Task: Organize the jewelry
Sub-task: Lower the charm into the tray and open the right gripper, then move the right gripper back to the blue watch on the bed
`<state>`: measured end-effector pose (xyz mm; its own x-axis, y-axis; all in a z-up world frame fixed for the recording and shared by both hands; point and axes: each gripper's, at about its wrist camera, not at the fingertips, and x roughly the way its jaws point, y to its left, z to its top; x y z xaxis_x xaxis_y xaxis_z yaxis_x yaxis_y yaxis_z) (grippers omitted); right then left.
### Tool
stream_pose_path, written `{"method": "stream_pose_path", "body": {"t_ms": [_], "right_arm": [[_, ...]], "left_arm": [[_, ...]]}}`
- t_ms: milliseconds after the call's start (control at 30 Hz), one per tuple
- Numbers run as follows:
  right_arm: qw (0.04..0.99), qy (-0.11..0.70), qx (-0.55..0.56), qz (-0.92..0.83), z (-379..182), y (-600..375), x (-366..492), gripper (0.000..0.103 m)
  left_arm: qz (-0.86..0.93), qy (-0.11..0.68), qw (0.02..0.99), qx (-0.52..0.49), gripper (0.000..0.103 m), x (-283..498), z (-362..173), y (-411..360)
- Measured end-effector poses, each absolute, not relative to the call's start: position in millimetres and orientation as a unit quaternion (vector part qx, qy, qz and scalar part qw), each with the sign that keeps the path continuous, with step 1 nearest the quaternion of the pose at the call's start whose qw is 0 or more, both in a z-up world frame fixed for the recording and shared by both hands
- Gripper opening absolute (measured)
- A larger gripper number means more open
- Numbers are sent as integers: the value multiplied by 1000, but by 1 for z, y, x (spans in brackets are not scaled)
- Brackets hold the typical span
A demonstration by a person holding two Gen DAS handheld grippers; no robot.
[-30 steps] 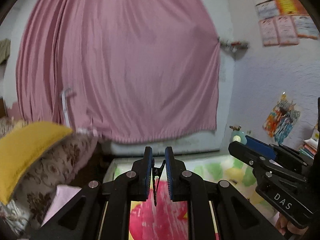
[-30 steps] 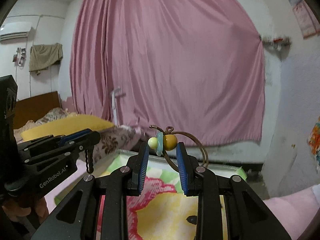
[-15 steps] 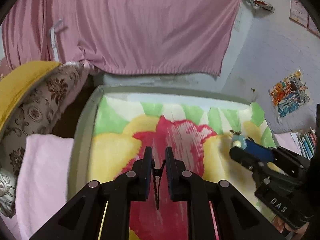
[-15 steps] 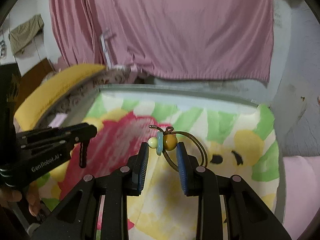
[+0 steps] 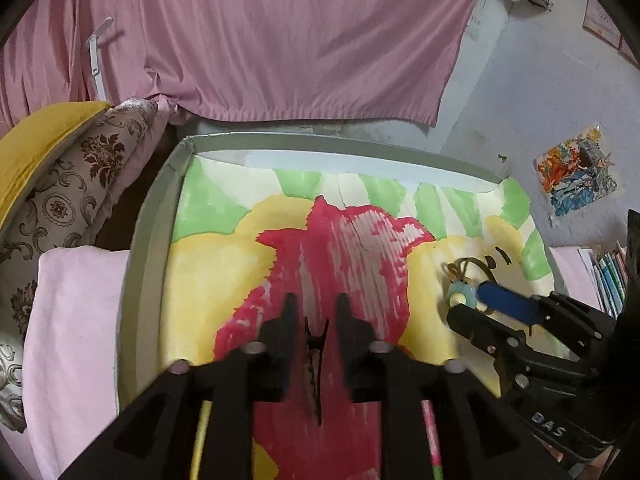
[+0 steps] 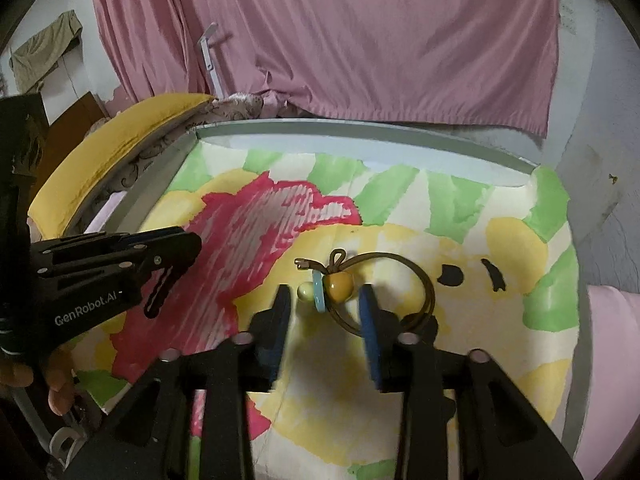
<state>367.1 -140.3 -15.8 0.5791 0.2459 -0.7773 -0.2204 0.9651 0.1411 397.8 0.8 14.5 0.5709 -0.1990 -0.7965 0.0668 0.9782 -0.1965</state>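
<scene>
A large pink curtain (image 5: 280, 40) fills the twelve o'clock half of both wrist views. Below it lies a grey-rimmed surface (image 5: 144, 248) covered by a painted sheet of red, yellow and green blotches (image 6: 400, 216). At nine o'clock in the left wrist view a mustard-yellow cushion (image 5: 36, 136) rests on a brown floral pillow (image 5: 68, 200).

The left claw (image 5: 316, 316) points down at the red patch; its jaws are opening, and a small black toothed hair clip (image 5: 316, 344) stands between them with a gap on each side. The right claw (image 6: 325, 300), seen at three o'clock from the left wrist, is likewise opening, its blue pads clear of a brown elastic hair tie with yellow, pale-green and blue beads (image 6: 340, 286). The tie's beads sit between the pads on the yellow patch, its loop (image 6: 424, 284) trailing toward three o'clock.
</scene>
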Motion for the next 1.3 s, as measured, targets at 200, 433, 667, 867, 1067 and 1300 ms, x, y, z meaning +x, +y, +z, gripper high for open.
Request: {"method": "stream_pose_path", "body": {"t_ms": [200,433,667,867,1067,1300], "right_arm": [[910,394,25,124,3,-149,345,44],[946,299,55,114,36,-169,296,67],[965,227,72,109,59,-179,236,92],[975,184,70,104,61,-182,178,101],[982,152,61,99,54,-179,128,101],[982,161,31,90,33,-172,93,101]], "left_arm": [[-81,400,907,-106,60,372,30,11],[-79,301,943,-116,84,319,60,20],[-61,213,969,-111,103,252,78,23],[-51,184,978,-89,103,204,77,20],[-49,181,979,-80,103,165,64,22],[-44,210,973,-87,103,140,42,35]]}}
